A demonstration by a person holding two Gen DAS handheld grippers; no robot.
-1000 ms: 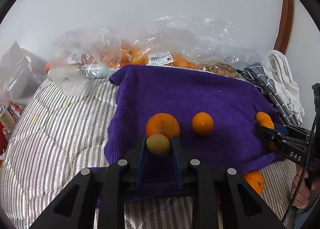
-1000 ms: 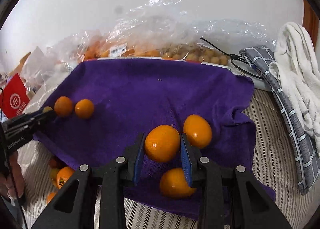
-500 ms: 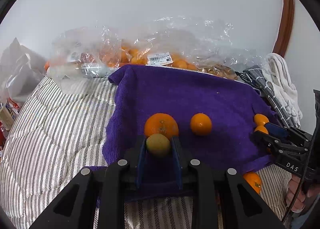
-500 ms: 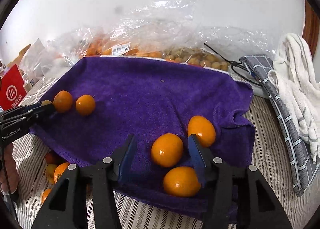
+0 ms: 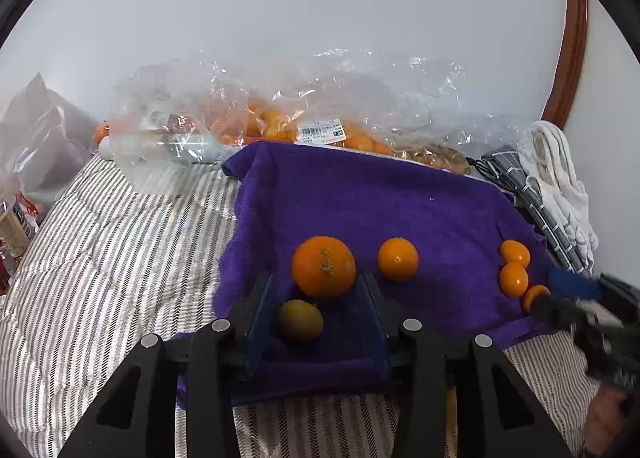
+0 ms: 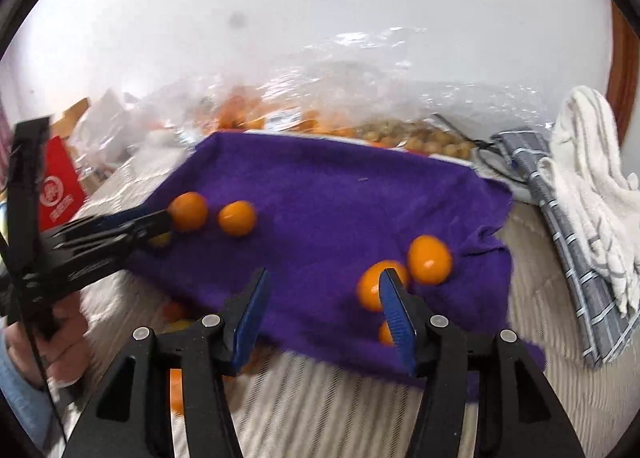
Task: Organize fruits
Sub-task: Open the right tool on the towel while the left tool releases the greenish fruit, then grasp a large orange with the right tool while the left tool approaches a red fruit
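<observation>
- Currently, my left gripper (image 5: 316, 322) has just been opening: its jaws stand clear of the small yellow-green fruit (image 5: 300, 319), which lies loose between them on the purple towel (image 5: 360, 202) near its front left corner.
- The large orange (image 5: 323, 266) sits just beyond that fruit, touching or nearly touching it; a smaller orange (image 5: 398, 259) lies beside it, a little apart.
- My right gripper (image 6: 324, 306) has also just been opening. Its jaws are parted with only towel between them; it holds nothing.
- Three oranges are grouped near the towel's front right corner. One orange (image 6: 374, 290) is partly hidden behind my right-hand finger, a second orange (image 6: 430, 259) touches it on the far side, and a third orange (image 6: 386, 334) shows as a sliver nearer the edge.
- The right wrist view is blurred, so finer contact cannot be told there.
- Judged progress: six pieces are set out on the towel in two groups, one at each front corner. I judge both current placements finished.
- Remaining work: several loose fruits (image 6: 176, 312) lie on the striped bedding (image 5: 100, 258), off the towel's front left edge. Their count cannot be told.
- More fruit sits in the clear plastic bags (image 5: 320, 110) along the towel's far edge. Whether that stock belongs to the task cannot be told.
- Judged next requirement: withdraw each gripper without rolling the released fruit, then collect from the loose fruits.
</observation>
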